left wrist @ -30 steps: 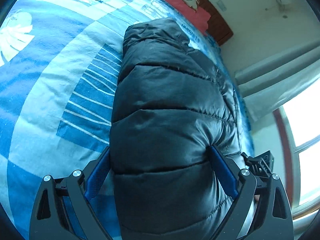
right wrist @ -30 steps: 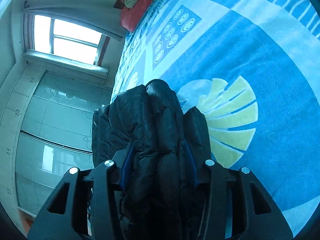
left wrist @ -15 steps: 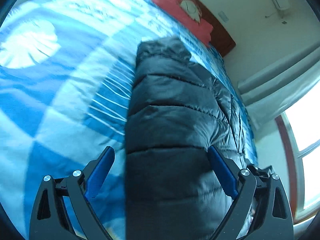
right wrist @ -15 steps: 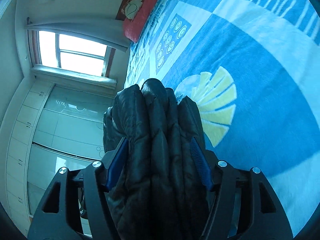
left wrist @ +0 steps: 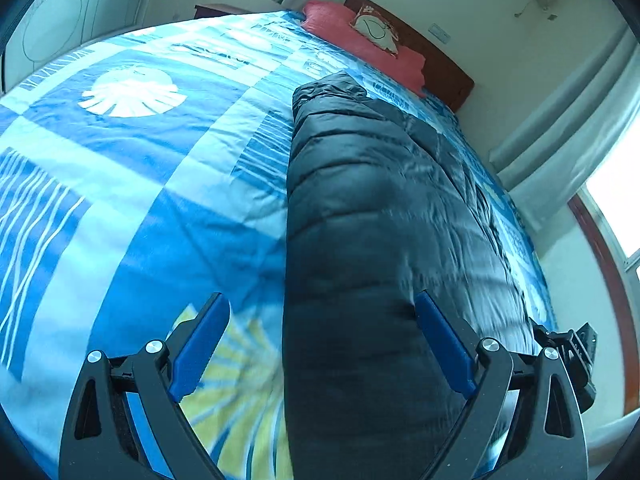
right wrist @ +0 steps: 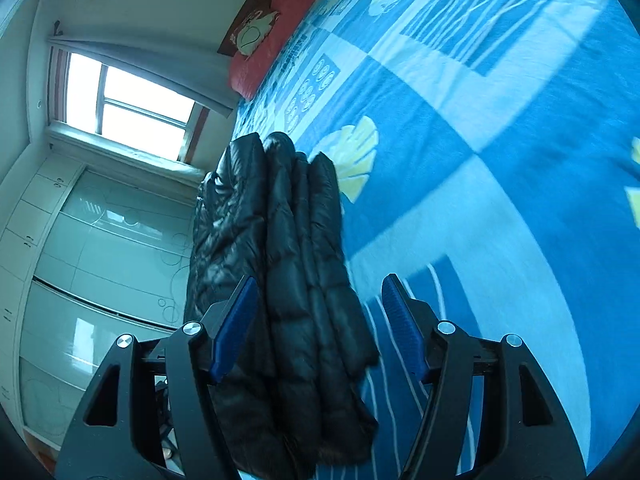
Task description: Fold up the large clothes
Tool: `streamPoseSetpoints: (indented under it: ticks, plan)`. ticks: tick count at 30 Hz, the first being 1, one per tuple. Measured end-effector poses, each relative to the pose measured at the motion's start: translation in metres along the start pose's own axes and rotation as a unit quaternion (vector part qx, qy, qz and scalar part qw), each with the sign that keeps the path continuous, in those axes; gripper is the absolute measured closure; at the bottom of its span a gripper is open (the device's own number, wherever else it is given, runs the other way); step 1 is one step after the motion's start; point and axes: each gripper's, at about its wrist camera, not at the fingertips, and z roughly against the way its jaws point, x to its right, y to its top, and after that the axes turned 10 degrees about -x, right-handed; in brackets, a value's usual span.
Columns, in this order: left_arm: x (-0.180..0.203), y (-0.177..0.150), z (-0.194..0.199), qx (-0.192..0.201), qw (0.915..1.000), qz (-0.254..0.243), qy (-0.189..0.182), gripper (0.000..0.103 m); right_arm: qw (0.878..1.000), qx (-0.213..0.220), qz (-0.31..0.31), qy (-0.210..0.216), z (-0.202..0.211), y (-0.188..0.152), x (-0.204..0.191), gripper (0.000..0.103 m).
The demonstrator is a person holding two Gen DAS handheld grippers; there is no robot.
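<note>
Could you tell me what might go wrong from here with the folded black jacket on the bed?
The puffy jacket is stacked in several loose layers that nothing pins, so it may spring open. The right gripper has one pad against it, so pulling away could drag a layer. It lies along the edge of the bedspread and could slide off.

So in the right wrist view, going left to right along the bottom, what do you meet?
Left blue pad → folded black puffer jacket → right blue pad → blue patterned bedspread.
</note>
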Motion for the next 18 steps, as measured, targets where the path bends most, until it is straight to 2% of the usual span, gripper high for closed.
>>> streamPoseSetpoints:
  ticks: [5, 9, 13, 18]
  plan:
    - [0.014, -0.025, 0.019, 0.008, 0.9994, -0.024, 0.024, 0.010, 0.998, 0.014, 0.024, -0.051, 0.013, -0.023, -0.009, 0.038]
    - [0.026, -0.040, 0.025, 0.014, 0.9973, -0.049, 0.053, 0.010, 0.992, 0.024, 0.057, -0.113, 0.016, -0.042, -0.024, 0.033]
    - [0.037, -0.054, 0.030, 0.019, 0.9943, -0.067, 0.082, 0.010, 0.976, 0.045, 0.100, -0.187, 0.023, -0.064, -0.043, 0.030]
    - [0.052, -0.066, 0.039, 0.027, 0.9910, -0.080, 0.104, 0.010, 0.953, 0.070, 0.158, -0.250, 0.030, -0.082, -0.070, 0.024]
